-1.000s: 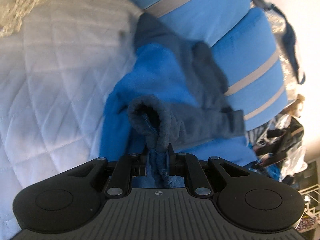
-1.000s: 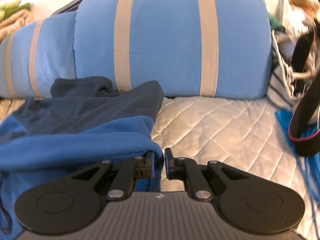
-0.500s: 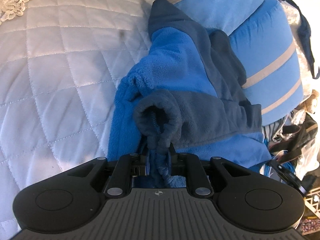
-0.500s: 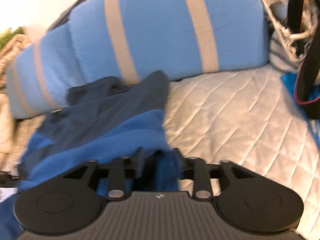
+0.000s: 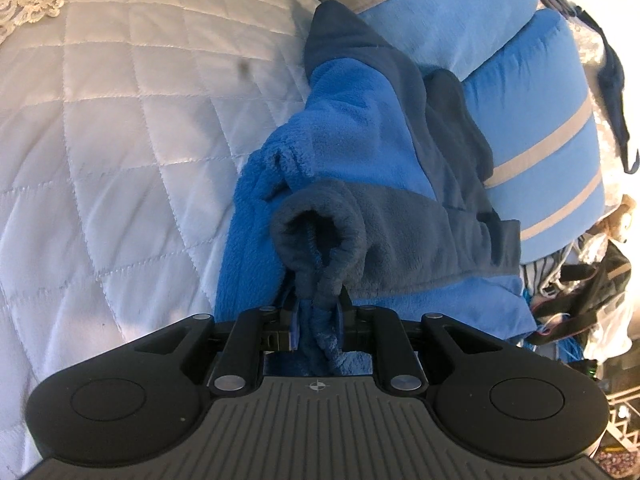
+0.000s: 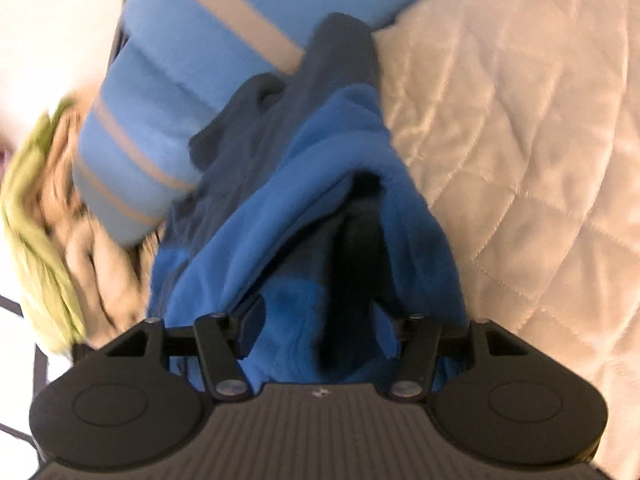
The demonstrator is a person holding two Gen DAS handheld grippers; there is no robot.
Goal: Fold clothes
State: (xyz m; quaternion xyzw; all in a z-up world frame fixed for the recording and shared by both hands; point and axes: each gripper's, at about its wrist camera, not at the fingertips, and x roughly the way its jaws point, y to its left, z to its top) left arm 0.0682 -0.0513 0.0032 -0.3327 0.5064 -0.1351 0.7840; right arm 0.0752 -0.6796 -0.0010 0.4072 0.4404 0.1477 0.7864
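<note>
Fleece garment (image 5: 352, 148), two-tone, bright blue with navy panels, lying bunched on the white quilted bed (image 5: 120, 120), pressing up against the blue striped pillows (image 5: 532, 128) at its far edge. Left hand-held gripper (image 5: 316, 320) clenching a rolled navy cuff or hem, fabric pinched tight between the pads and trailing down below them. Right hand-held gripper (image 6: 324, 320) letting go, jaws opening with blue fleece draped loosely across the gap and not pressed by either pad.

Risking a few things from here, judging by the layout. Sliding back open of the freshly laid fold, with one side released and the plush pile offering little to hold a crease. Dragging of the whole heap by the left side, since a tug on the cuff would be pulling layers out of line rather than one panel. Snagging of loose fleece on the opening right pads while drawing away, lifting the edge again. Crowding against the pillows, leaving little flat bed for smoothing.

Looking thick, soft and fuzzy, lumpy rather than flat: navy section peaking toward the pillows, blue section humped in the middle, edges uneven. Right view blurring, so finer detail there remaining unclear.
</note>
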